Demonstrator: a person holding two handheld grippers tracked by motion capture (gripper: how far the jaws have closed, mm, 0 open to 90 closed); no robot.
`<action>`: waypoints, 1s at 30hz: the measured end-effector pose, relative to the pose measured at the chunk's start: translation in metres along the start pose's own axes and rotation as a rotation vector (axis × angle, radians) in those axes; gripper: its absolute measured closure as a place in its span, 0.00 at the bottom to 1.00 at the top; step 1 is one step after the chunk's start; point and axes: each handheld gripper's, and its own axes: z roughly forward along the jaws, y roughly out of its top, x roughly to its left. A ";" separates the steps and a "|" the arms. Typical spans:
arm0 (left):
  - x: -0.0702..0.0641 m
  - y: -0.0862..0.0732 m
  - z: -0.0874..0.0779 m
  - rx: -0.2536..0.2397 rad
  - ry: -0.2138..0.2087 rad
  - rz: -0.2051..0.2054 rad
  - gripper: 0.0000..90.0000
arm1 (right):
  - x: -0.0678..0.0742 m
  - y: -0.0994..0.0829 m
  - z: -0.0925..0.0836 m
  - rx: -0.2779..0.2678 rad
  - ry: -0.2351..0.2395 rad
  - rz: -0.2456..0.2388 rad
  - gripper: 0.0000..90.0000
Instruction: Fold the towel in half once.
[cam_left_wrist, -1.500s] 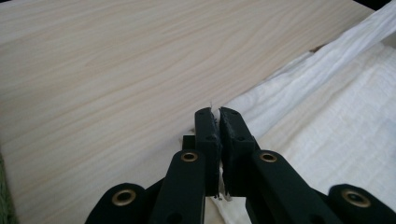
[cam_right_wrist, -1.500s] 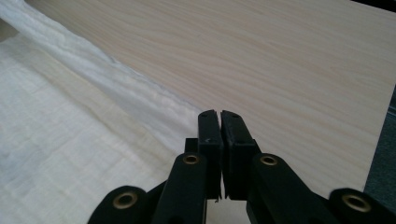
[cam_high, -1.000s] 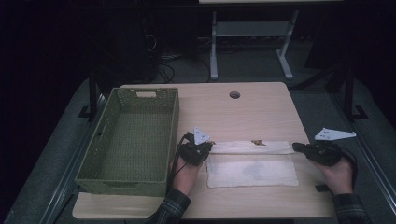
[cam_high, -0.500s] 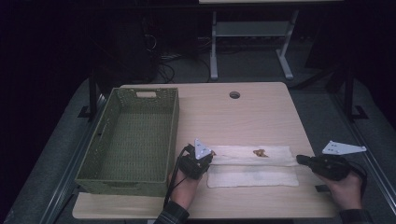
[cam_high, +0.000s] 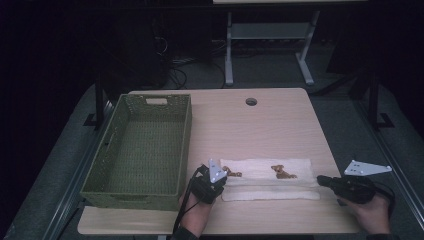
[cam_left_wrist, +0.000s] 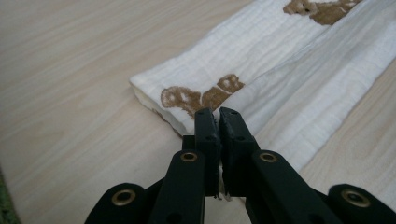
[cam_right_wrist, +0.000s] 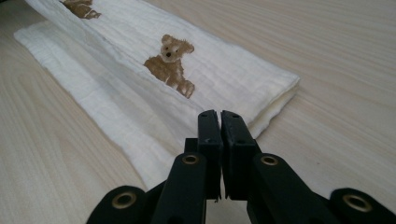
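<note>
Now the cloth (cam_high: 270, 179) lies folded narrower, nearer the table's (cam_high: 240, 125) front edge. The left gripper (cam_high: 223, 178) pinches its left end. The right gripper (cam_high: 320, 179) is closed at its right end; whether it holds cloth is unclear.

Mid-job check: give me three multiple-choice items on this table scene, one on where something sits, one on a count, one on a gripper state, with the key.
1. Where does the green woven basket sit relative to the white folded cloth with brown teddy bears?
A. On the table's left side, beside the cloth
B. On top of the cloth
C. Beyond the round hole in the pale wooden table

2. How many teddy bears show on the cloth in the high view?
A. None
B. Two
C. Five

3. How do the left gripper's jaws stand?
A. Wide open above the basket
B. Clamped on the basket rim
C. Shut at the cloth's edge

Key: 1 A, the basket lies left of the cloth; 2 B, two brown prints show; 3 C, the black jaws meet at the cloth's end.
</note>
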 end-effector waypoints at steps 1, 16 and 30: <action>0.000 -0.001 0.000 0.004 -0.005 -0.002 0.96 | 0.000 -0.001 0.000 0.002 0.003 0.002 0.97; -0.004 -0.015 0.005 0.089 -0.074 -0.019 0.95 | 0.010 -0.016 0.000 0.061 0.039 -0.003 0.96; 0.002 -0.009 -0.015 -0.002 -0.096 -0.051 0.76 | 0.013 -0.017 -0.014 0.004 0.030 -0.005 0.85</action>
